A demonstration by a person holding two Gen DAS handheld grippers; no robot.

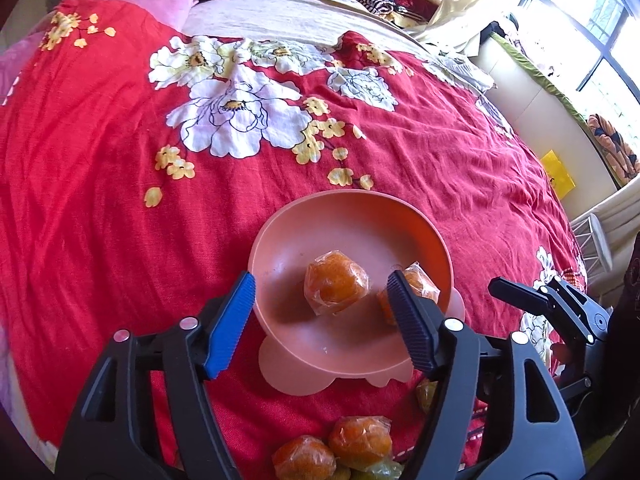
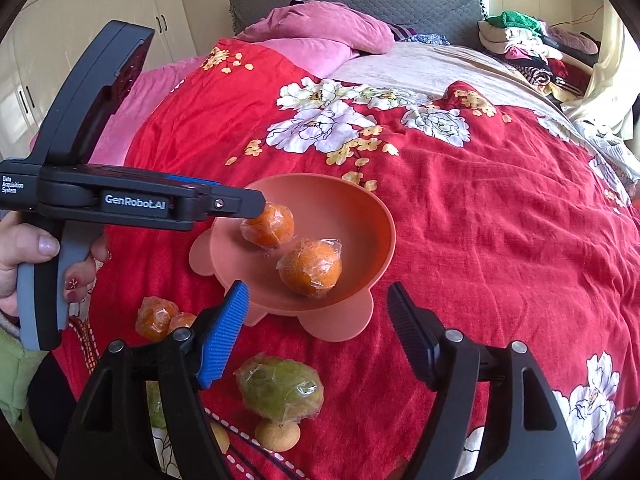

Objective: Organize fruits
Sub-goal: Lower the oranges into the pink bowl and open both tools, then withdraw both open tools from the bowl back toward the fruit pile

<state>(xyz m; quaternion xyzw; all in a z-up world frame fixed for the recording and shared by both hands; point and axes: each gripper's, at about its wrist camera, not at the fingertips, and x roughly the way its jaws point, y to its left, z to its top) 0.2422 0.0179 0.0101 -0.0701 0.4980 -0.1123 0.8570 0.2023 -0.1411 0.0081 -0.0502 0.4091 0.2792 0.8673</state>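
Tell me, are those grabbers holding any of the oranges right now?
No. The left gripper and right gripper are both open over the pink plastic bowl; the two plastic-wrapped oranges lie loose inside it.

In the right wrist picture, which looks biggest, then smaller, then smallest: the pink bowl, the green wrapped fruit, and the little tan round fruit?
1. Pink bowl, clearly the largest.
2. Green wrapped fruit; it lies nearer the camera, so it may look a bit bigger than it is.
3. Tan round fruit, the smallest, partly hidden under the green one.
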